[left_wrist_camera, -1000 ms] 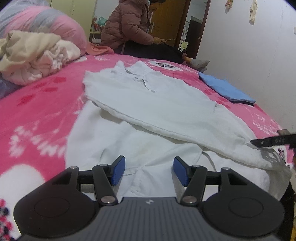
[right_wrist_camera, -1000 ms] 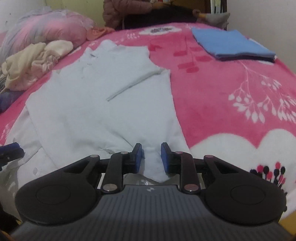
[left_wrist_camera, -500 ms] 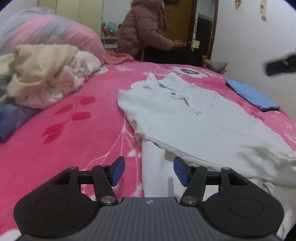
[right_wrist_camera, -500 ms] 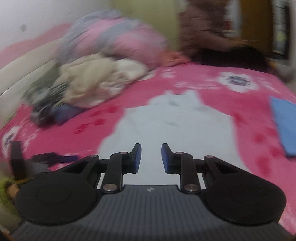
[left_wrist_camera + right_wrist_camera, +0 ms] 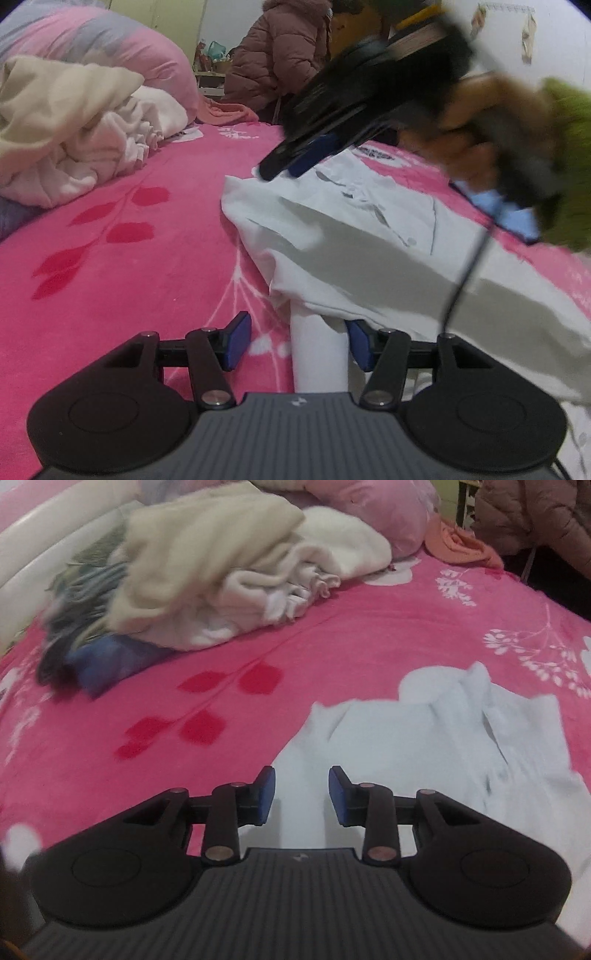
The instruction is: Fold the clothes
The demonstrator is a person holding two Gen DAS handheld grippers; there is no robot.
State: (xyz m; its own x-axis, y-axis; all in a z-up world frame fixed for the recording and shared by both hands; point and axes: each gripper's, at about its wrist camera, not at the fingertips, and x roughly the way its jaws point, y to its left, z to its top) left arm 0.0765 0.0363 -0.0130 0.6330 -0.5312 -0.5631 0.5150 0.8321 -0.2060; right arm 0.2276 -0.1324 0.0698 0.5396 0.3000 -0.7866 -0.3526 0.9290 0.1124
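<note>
A white polo shirt (image 5: 369, 229) lies flat on the pink bed, folded over lengthwise, with its collar at the far end. My left gripper (image 5: 297, 345) sits low at the shirt's near left edge. Its jaws are closing, and a strip of white fabric lies between the pads, which do not press on it. My right gripper (image 5: 301, 797) hovers over the shirt (image 5: 424, 746) near its shoulder and collar. Its jaws are opening with nothing gripped. In the left wrist view the right gripper (image 5: 280, 168) is a blur held by a hand in a green sleeve.
A heap of cream and white clothes (image 5: 221, 572) lies at the left, against a pink duvet (image 5: 122, 48). A folded blue garment (image 5: 517, 218) rests at the right. A person in a puffy jacket (image 5: 280, 55) sits at the far edge, beside a peach cloth (image 5: 458, 542).
My right gripper swung from the shirt's hem up to its collar end, and its jaws widened. My left gripper slid left to the shirt's side edge, which now lies between its pads.
</note>
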